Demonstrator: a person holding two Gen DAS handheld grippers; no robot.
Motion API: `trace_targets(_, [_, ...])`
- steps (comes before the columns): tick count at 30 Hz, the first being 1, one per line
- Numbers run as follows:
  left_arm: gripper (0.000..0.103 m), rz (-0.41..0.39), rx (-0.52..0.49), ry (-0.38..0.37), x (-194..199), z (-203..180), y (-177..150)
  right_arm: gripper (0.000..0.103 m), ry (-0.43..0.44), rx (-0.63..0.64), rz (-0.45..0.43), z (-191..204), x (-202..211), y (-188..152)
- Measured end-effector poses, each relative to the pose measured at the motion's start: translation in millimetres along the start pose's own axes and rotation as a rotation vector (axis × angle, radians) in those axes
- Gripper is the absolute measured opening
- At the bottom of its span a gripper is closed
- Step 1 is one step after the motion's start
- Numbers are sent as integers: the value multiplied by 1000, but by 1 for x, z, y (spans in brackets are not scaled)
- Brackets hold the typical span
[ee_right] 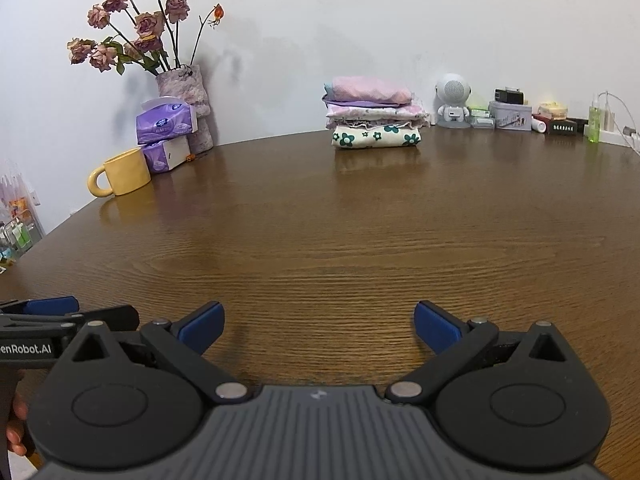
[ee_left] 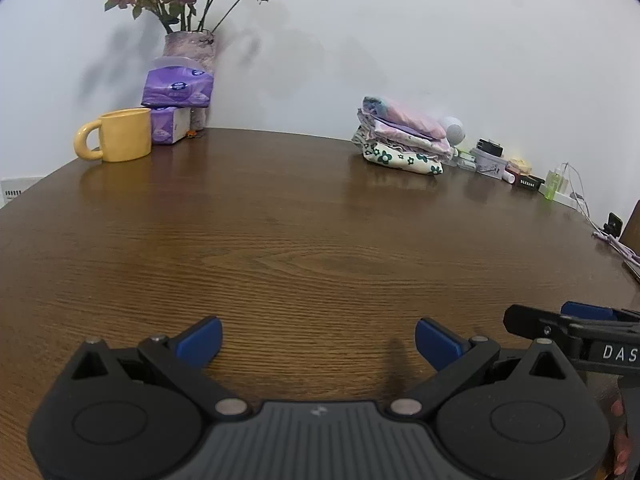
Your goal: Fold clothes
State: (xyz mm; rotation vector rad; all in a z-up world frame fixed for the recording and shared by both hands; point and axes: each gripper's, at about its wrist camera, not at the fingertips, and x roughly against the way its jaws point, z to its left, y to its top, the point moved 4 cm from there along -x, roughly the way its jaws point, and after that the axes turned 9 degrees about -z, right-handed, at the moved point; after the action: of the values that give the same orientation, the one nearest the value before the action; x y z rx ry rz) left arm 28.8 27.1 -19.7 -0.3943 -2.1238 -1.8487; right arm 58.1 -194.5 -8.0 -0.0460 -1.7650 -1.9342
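A stack of folded clothes [ee_left: 404,136] sits at the far side of the brown wooden table [ee_left: 280,240] against the wall; it also shows in the right wrist view [ee_right: 374,114], with a flowered cream piece at the bottom and pink and purple pieces on top. My left gripper [ee_left: 318,340] is open and empty, low over the near part of the table. My right gripper [ee_right: 318,326] is open and empty, also low over the near table. Each gripper shows at the edge of the other's view, side by side.
A yellow mug [ee_right: 120,172], purple tissue packs [ee_right: 166,124] and a vase of dried roses [ee_right: 184,92] stand at the far left. A white robot figurine [ee_right: 452,100], small boxes, a green bottle [ee_right: 594,120] and cables line the far right wall.
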Motion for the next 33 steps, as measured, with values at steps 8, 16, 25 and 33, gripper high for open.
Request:
trace_targets(8, [103, 9, -23, 0, -2, -3, -1, 103, -3, 18, 5, 4, 0, -1])
trace_targets(16, [103, 23, -53, -8, -4, -6, -2, 103, -4, 2, 10, 1, 0, 0])
trace_targets(25, [103, 26, -63, -7, -5, -9, -2, 103, -13, 4, 20, 2, -1, -1])
trace_targets(33, [103, -3, -9, -14, -1, -4, -3, 103, -10, -10, 34, 0, -4, -1])
